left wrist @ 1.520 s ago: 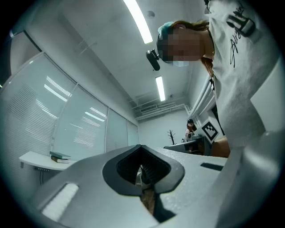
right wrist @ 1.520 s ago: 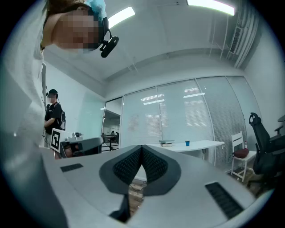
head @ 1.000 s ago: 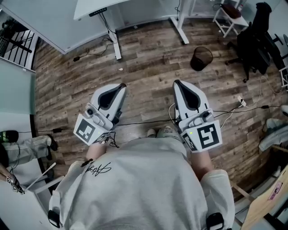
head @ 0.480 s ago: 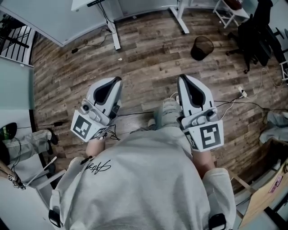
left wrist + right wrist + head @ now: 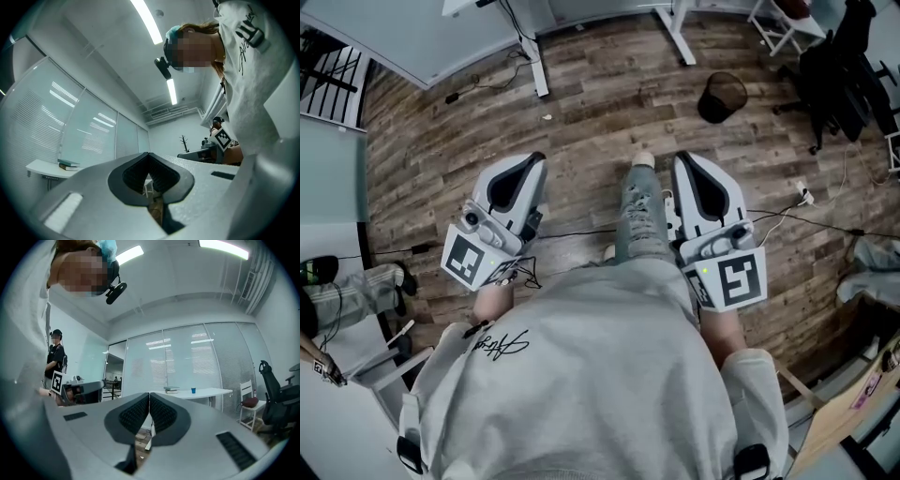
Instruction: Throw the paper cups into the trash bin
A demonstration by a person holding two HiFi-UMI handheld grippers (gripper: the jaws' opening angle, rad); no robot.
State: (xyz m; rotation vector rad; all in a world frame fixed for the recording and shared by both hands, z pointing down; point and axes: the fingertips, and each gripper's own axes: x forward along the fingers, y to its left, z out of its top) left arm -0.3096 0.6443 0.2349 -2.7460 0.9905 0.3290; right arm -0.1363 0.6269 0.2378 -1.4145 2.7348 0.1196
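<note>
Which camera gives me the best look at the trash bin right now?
The head view: the black mesh trash bin stands whole on the wood floor ahead. Neither gripper view shows it.

txt: none legible | sweatshirt script (image 5: pixel 499 349): cursive, can't read

pale grey sweatshirt (image 5: pixel 600 384) with a black script signature (image 5: pixel 500 349) near the left shoulder, faded ripped jeans (image 5: pixel 642 220), light shoe (image 5: pixel 643 161), left gripper (image 5: pixel 533 158) and right gripper (image 5: pixel 682 157) in white shells, black ribbed fingers (image 5: pixel 133 416), black-and-white marker cube (image 5: pixel 736 281) on each
</note>
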